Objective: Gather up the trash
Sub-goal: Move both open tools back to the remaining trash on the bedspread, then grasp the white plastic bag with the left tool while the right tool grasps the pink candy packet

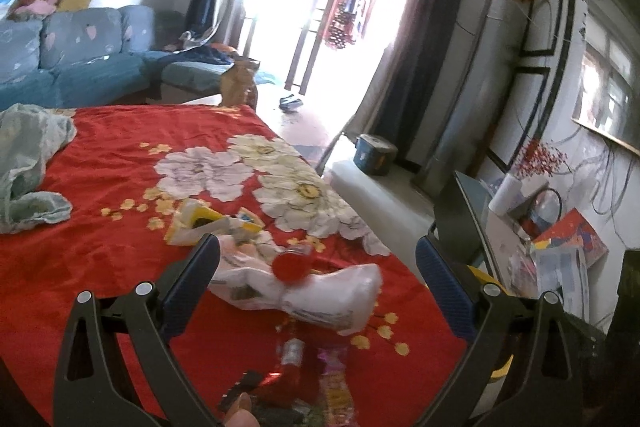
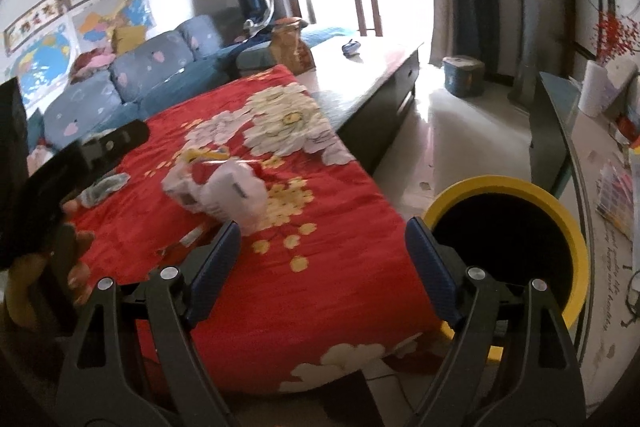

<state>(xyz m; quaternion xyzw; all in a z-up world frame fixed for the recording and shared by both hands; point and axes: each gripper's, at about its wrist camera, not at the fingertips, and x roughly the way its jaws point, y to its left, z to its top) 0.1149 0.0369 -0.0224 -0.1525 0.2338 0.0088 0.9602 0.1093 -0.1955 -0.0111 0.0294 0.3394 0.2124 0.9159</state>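
Observation:
Trash lies on a red flowered cloth [image 1: 100, 163] over a table. In the left wrist view a crumpled white wrapper [image 1: 320, 291] lies just ahead of my open, empty left gripper [image 1: 318, 259], with a red-capped bottle [image 1: 294, 263] on it, a yellow packet [image 1: 200, 223] behind, and small wrappers [image 1: 296, 371] nearer. In the right wrist view my right gripper [image 2: 322, 239] is open and empty above the cloth's near edge; the white wrapper [image 2: 228, 191] is ahead left. A yellow-rimmed black bin [image 2: 508, 247] stands on the floor at the right.
A pale green cloth [image 1: 28, 163] lies at the table's left. A blue sofa [image 1: 80, 63] stands behind, a low dark table [image 2: 380, 75] beyond the cloth, a glass-topped cabinet [image 2: 560, 131] with clutter at the right, and a small blue box [image 2: 464, 75] on the floor.

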